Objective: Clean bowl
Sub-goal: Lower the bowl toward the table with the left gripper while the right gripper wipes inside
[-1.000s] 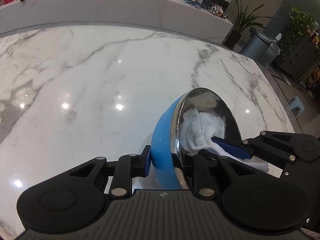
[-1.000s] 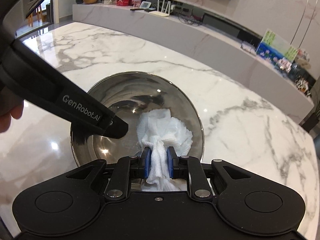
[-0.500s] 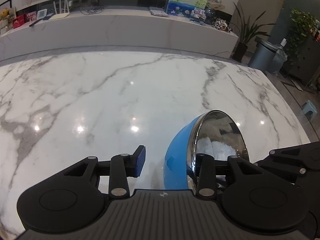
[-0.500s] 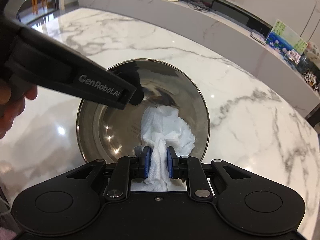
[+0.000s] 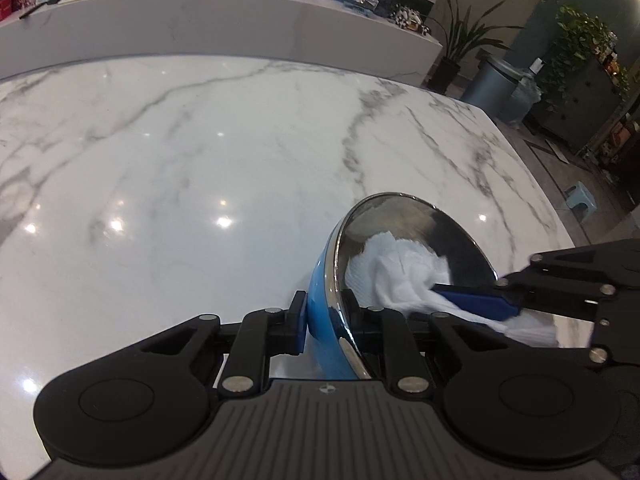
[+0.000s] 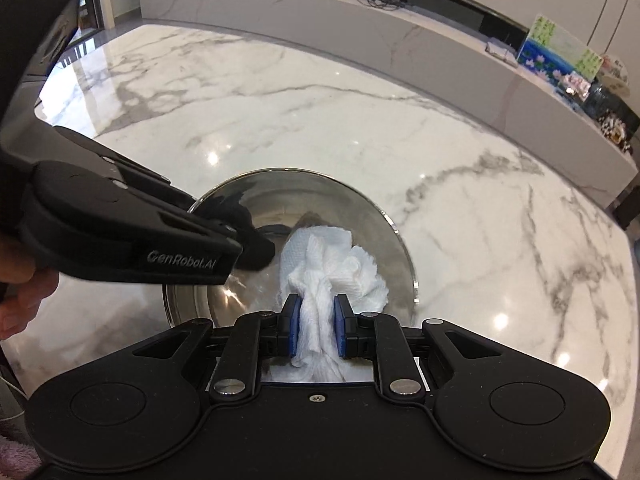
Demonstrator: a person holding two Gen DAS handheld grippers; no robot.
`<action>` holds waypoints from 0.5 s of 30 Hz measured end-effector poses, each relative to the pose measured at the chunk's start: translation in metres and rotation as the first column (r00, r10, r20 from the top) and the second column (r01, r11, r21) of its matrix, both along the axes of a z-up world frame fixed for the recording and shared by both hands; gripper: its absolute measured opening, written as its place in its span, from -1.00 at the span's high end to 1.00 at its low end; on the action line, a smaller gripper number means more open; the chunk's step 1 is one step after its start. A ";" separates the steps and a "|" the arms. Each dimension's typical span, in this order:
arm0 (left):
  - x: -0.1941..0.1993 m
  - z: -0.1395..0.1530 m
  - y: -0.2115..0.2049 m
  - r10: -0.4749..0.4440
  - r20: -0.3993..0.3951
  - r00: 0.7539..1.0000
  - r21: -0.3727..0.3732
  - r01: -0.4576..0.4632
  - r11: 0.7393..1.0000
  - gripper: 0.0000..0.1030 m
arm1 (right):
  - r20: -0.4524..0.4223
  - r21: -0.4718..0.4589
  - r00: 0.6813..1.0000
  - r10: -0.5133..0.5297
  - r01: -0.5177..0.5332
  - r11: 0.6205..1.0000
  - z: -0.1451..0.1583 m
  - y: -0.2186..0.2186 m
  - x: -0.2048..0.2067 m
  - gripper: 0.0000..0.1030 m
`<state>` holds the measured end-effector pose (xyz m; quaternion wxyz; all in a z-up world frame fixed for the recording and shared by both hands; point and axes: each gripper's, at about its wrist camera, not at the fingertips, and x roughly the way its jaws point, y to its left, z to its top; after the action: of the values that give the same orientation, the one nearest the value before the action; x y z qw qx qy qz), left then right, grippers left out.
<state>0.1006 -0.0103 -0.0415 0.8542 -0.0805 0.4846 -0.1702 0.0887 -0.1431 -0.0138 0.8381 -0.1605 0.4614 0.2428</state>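
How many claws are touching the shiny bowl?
1. The left claw pinches the bowl's rim, one finger outside, one inside. The right claw only squeezes the white paper towel inside the bowl; I can't see it touching metal.

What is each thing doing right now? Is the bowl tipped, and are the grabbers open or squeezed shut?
Bowl: tilted on its side on the marble table, rim pinched.
Left gripper: shut on the bowl's rim, one finger outside, one inside.
Right gripper: shut on the paper towel.
Paper towel: crumpled, white, pressed against the bowl's shiny inside.
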 end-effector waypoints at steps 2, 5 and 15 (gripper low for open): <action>0.000 -0.002 0.001 0.009 -0.011 1.000 0.009 -0.009 1.000 0.68 | -0.018 0.011 1.000 0.003 -0.002 1.000 -0.002 0.000 0.002 0.70; -0.002 -0.002 0.006 0.045 -0.004 0.999 0.021 -0.044 0.999 0.58 | -0.029 0.012 1.000 0.009 -0.009 1.000 -0.002 0.002 0.000 0.70; -0.016 0.023 0.021 0.083 0.050 0.995 0.004 -0.083 0.997 0.75 | -0.066 0.027 0.998 0.001 0.001 1.000 -0.002 0.002 0.005 0.70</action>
<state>0.0846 0.0103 -0.0185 0.8726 -0.0936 0.4599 -0.1350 0.0935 -0.1416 -0.0159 0.8244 -0.1410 0.4855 0.2544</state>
